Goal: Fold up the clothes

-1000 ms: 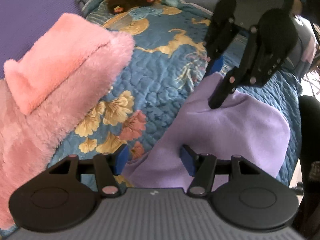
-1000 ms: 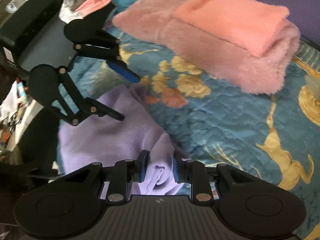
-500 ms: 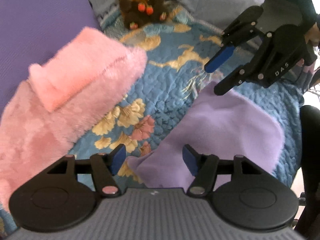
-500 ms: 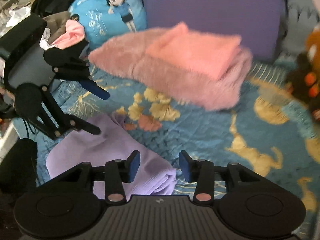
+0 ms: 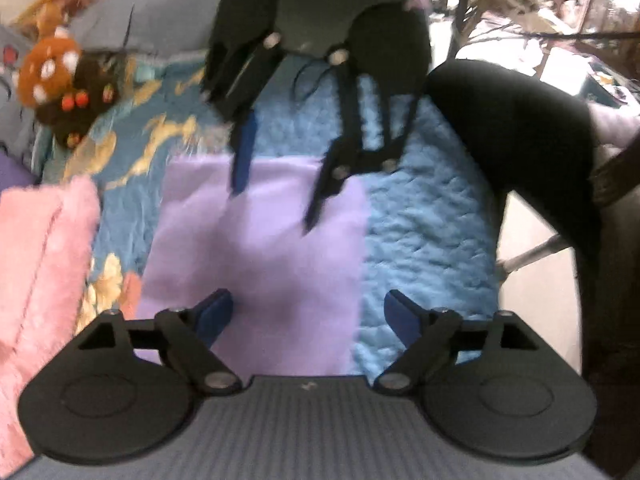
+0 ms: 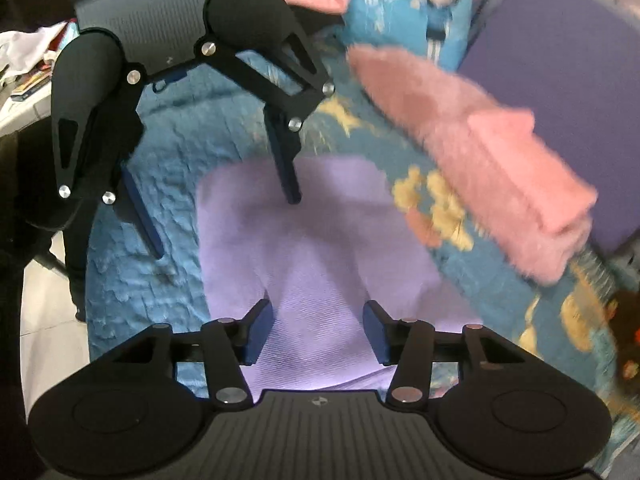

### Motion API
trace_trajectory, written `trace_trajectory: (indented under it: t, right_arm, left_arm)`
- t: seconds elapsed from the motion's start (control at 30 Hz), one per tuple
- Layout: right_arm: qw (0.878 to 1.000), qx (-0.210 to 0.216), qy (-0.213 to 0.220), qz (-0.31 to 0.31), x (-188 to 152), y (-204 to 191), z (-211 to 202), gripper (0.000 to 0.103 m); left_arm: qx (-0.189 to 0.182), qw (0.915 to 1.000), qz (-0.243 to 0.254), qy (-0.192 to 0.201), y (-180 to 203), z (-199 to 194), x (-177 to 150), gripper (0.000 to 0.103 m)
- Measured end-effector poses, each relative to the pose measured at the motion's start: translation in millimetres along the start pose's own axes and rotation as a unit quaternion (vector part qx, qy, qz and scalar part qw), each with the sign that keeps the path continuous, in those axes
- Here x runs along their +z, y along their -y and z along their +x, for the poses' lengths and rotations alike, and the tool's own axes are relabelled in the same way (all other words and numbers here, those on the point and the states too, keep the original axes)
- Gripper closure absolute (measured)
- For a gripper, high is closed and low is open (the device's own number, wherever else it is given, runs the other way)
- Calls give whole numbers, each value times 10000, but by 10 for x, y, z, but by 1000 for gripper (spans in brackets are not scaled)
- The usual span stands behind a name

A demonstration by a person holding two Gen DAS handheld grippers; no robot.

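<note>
A folded lilac garment (image 5: pixel 260 248) lies flat on the blue quilted bedspread (image 5: pixel 420 232); it also shows in the right wrist view (image 6: pixel 312 248). My left gripper (image 5: pixel 306 316) is open and empty, hovering over the garment's near edge. My right gripper (image 6: pixel 316 332) is open and empty above the opposite end of the garment. Each gripper shows in the other's view, jaws apart: the right one (image 5: pixel 276 188) and the left one (image 6: pixel 224 224), both pointing down at the garment.
A stack of folded pink fluffy clothes (image 6: pixel 492 168) lies beside the lilac garment, also in the left wrist view (image 5: pixel 40 272). A brown plush toy (image 5: pixel 60 88), a cartoon pillow (image 6: pixel 420 12) and a purple cushion (image 6: pixel 568 92) sit on the bed. The bed edge and floor (image 6: pixel 52 320) are near.
My right gripper let go of the lilac garment and opened. Both grippers swung round to face each other over the garment, which now lies flat as a neat rectangle.
</note>
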State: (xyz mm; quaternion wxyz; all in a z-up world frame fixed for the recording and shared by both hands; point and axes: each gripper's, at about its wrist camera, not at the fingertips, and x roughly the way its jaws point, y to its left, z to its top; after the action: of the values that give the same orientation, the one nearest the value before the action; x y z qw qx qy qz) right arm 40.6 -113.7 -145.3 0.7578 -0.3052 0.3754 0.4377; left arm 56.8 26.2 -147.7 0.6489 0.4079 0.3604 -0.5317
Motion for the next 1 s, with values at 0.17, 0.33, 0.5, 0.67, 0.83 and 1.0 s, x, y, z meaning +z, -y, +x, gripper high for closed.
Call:
trace_trajectory:
  t: [0.17,0.33,0.5,0.67,0.83,1.0]
  right_arm:
    - [9988,305,-329,180,-18,141,246,49]
    - [9981,441,-170,387,-119,201,229,47]
    - [9982,334,33,494,-36,179,-22,54]
    - [9970,159,559,510,168,201,-399,56]
    - [9994,256,238,78,393,26,-30,60]
    - [9994,158,-79,-306,437,-93,307,52]
  left_arm:
    - [-97,9994,-146,-294,-185,468,-134,0]
    - [-46,9996,-258,-107,-170,466,-200,0]
    - [-115,9993,-275,205,-149,95,-127,1]
    - [-194,9981,8,579,-141,-317,-18,1]
    - [-419,9979,-212,435,-249,-158,5,1]
    - [-437,9982,-409,-12,-304,249,-137,1]
